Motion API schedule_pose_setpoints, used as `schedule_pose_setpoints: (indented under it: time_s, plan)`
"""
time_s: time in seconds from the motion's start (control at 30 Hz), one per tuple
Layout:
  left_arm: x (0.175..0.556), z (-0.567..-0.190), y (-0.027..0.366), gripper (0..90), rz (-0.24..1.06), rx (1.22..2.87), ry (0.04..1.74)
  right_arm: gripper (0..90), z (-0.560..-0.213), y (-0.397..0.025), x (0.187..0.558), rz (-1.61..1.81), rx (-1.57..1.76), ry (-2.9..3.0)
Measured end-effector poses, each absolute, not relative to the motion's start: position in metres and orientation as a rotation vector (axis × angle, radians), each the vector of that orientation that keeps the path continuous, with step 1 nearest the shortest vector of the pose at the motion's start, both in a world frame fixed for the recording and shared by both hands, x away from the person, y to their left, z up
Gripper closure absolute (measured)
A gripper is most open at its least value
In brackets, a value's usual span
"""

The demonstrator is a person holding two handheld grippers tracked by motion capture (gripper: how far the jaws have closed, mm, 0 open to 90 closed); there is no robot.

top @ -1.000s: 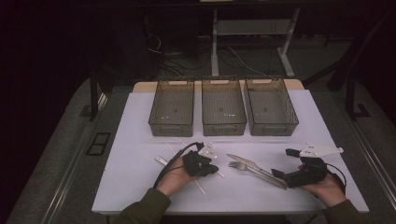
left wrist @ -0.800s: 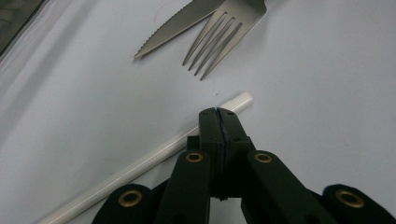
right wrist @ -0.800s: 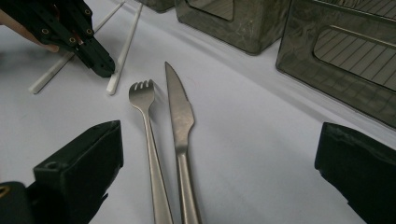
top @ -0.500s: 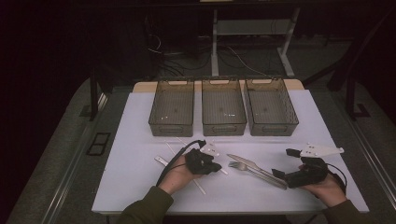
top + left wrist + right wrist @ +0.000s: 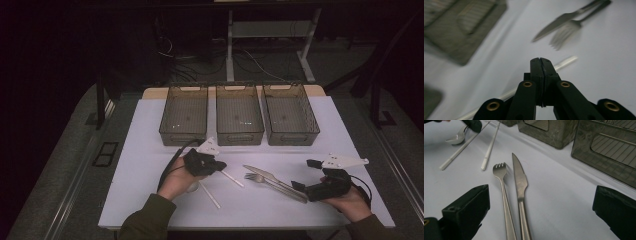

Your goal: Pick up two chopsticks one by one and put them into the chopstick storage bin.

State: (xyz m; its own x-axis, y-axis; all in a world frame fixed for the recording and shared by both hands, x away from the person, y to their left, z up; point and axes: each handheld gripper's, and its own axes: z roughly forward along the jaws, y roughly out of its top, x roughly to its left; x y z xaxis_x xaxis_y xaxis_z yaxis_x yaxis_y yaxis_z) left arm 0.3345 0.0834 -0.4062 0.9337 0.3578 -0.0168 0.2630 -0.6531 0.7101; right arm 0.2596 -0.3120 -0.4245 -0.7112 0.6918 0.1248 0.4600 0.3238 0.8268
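Note:
A steel knife (image 5: 520, 180) and fork (image 5: 502, 182) lie side by side on the white table, tips pointing towards the bins. My right gripper (image 5: 544, 200) is open, with its jaws wide on either side of their handles and touching neither. In the high view it (image 5: 305, 175) sits at the right end of the knife (image 5: 265, 175). My left gripper (image 5: 223, 164) is shut just above a white chopstick (image 5: 566, 62), which runs under its tips (image 5: 540, 60). A second chopstick (image 5: 209, 195) lies nearer the person. A spoon (image 5: 456, 138) rests by the left hand.
Three dark see-through bins (image 5: 184, 116) (image 5: 239, 115) (image 5: 290, 115) stand in a row at the back of the table. In the right gripper view, two of them (image 5: 544, 130) (image 5: 609, 150) rise close behind the cutlery. The table's front edge (image 5: 250, 225) runs just below both hands.
My left gripper has shifted slightly forward, towards the bins, and stays shut. The right gripper and the cutlery have not moved.

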Motion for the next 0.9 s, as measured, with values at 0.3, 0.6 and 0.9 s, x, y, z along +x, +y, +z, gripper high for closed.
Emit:
schedule_pose_setpoints:
  time_s: [0.3,0.6,0.9]
  plan:
    - [0.375,-0.418,0.120,88.6,0.283,2.340,0.629,1.0,-0.425,-0.311,0.260,1.331,1.044,2.344]
    - [0.392,-0.435,0.128,88.6,0.354,2.423,0.687,1.0,-0.425,-0.313,0.260,1.336,1.046,2.339]
    - [0.393,-0.437,0.124,88.8,0.404,2.458,0.666,1.0,-0.425,-0.313,0.259,1.336,1.053,2.337]
